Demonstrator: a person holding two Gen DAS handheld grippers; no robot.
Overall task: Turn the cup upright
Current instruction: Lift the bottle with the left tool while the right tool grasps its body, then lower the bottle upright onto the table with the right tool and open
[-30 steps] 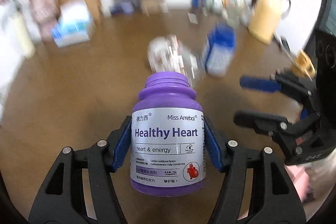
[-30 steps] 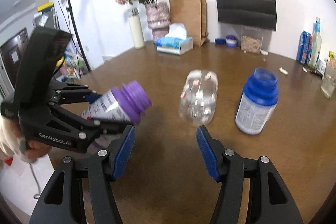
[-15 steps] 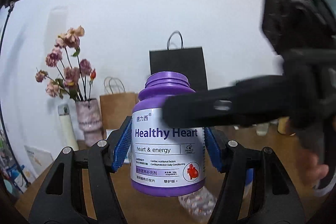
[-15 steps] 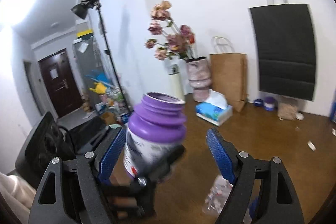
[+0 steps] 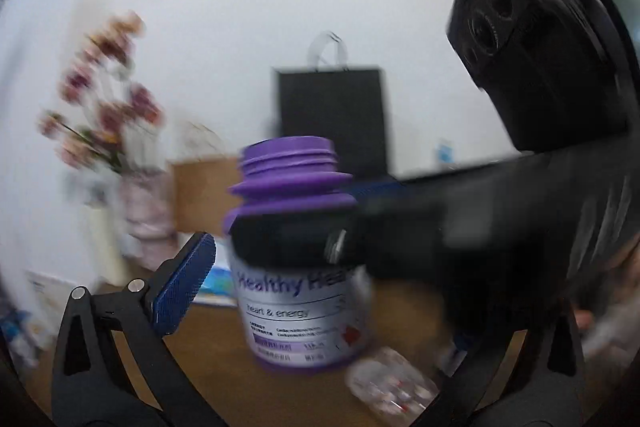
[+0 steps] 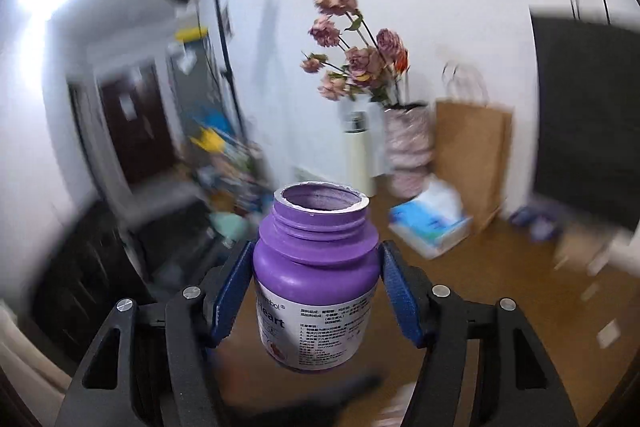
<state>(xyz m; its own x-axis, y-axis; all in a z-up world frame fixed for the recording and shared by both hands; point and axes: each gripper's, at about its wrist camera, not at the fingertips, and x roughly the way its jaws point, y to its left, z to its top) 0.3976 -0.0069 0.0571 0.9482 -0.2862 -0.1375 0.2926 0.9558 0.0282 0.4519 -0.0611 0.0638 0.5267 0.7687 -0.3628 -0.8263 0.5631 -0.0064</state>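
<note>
The cup is an open purple bottle [image 6: 316, 291] with a white "Healthy Heart" label. It is upright in the air, mouth up and no lid. My right gripper [image 6: 316, 291] is shut on its shoulder, a blue pad on each side. In the left wrist view the same bottle [image 5: 296, 307] is blurred, and one black finger [image 5: 288, 239] of the right gripper crosses its upper body. My left gripper [image 5: 320, 307] is open: its left pad [image 5: 184, 283] stands clear of the bottle, and its right finger is hidden behind the right gripper's body.
A clear plastic bottle [image 5: 392, 383] lies on its side on the brown table [image 6: 500, 287]. Further back are a tissue box [image 6: 432, 223], a vase of dried flowers [image 6: 408, 139], a white flask [image 6: 358, 151], a brown paper bag [image 6: 472, 147] and a black bag [image 5: 332, 119].
The left gripper has opened and let go of the purple bottle. The right gripper, open around it half a second ago, has shut on it. The bottle stays upright.
</note>
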